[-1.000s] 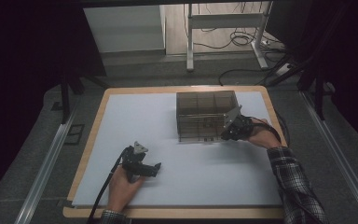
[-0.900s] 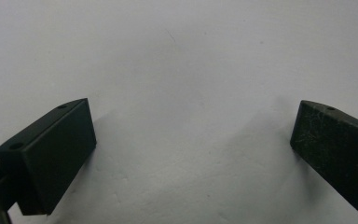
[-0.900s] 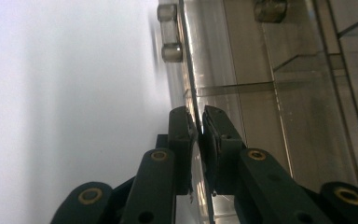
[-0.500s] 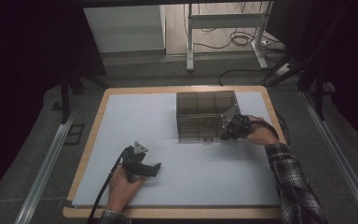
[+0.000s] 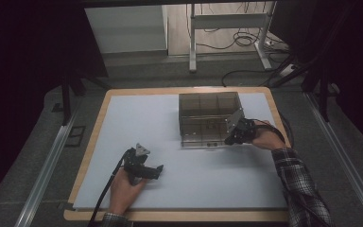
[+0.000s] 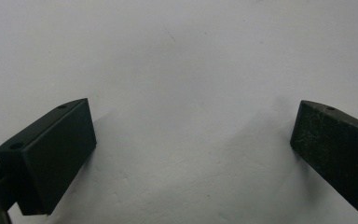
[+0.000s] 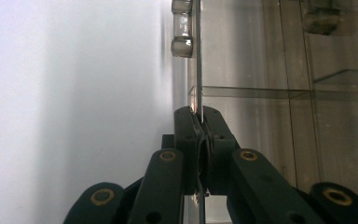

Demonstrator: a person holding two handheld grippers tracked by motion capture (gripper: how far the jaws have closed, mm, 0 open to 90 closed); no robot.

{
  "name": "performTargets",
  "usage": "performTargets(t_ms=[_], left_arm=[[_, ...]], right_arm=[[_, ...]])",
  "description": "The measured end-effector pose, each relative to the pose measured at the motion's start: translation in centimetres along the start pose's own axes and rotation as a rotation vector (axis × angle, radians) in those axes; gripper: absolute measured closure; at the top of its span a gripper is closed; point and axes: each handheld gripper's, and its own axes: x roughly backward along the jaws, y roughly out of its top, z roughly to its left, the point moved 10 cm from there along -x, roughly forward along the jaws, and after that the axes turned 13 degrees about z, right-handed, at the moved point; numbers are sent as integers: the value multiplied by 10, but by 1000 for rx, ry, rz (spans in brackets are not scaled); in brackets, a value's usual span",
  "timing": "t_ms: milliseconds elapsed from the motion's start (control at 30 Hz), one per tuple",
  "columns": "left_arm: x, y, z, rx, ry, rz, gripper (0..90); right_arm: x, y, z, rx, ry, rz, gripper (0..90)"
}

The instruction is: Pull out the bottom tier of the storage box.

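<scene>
my right gripper (image 7: 199, 122) is clamped on the thin wall of the clear box (image 5: 208, 118) to steady it; my left gripper (image 6: 191, 154) rests open on the table (image 5: 137, 118), idle.

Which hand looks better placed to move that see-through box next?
The right. The right gripper is already shut on a thin wall of the clear box, at its near right corner. The left gripper lies open on the white mat, well away from the box.

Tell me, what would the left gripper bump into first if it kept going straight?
Probably just the white mat. The left gripper points low over it with open jaws, and its way looks free.
</scene>
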Motion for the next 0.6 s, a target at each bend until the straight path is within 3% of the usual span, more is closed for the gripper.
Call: performTargets(t_ms=[33, 200, 600], left_arm=[[0, 0, 0, 1, 0, 0, 0], [0, 0, 0, 1, 0, 0, 0], [0, 0, 0, 1, 0, 0, 0]], right_arm=[[2, 0, 2, 3, -20, 2, 859], [1, 0, 13, 11, 4, -5, 861], [5, 1, 31, 25, -9, -18, 859]])
